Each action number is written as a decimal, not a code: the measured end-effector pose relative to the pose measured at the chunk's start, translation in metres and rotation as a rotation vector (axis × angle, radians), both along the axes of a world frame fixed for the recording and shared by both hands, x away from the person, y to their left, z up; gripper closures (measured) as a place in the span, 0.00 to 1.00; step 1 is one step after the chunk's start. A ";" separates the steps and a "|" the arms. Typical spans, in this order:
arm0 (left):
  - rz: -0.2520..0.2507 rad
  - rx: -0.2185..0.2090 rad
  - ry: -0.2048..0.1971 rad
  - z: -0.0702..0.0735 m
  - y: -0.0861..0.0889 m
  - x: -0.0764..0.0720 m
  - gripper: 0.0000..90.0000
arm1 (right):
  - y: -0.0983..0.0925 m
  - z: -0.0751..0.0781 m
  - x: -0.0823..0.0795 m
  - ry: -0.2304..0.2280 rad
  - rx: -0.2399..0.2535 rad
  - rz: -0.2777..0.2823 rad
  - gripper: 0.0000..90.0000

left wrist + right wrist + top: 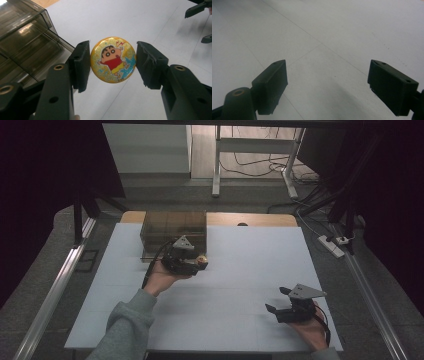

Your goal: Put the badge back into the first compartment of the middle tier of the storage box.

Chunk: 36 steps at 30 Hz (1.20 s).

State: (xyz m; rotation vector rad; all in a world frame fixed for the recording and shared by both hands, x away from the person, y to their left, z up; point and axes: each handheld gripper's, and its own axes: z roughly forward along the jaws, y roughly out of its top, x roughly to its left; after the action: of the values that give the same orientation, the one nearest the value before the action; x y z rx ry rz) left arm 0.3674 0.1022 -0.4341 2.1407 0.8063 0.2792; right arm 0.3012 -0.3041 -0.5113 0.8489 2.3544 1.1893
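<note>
Left claw (113, 60) clamps one cartoon badge (113, 60) beside one smoky box (173, 229); right claw (277, 300) gapes.

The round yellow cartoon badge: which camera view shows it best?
The left gripper view: the round yellow cartoon badge faces the camera, clamped edge to edge in the left hand-held gripper. The high view gives a small yellow spot beside the smoky plastic box. The right gripper view looks at white tabletop.
</note>
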 end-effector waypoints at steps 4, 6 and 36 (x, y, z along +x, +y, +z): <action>0.006 -0.004 -0.009 0.004 0.004 0.001 0.52 | 0.000 0.000 0.000 -0.001 -0.001 -0.005 0.18; 0.009 -0.019 -0.014 0.007 0.006 0.001 0.52 | -0.001 0.000 0.000 -0.002 0.005 -0.007 0.18; 0.131 -0.034 -0.036 0.015 0.059 0.010 0.52 | -0.001 0.000 0.000 0.004 0.002 -0.012 0.18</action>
State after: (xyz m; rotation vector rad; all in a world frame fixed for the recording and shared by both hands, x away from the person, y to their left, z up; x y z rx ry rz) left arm 0.3775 0.1613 -0.4195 2.0488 0.9253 0.3686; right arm 0.3014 -0.3053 -0.5118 0.8662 2.3481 1.1865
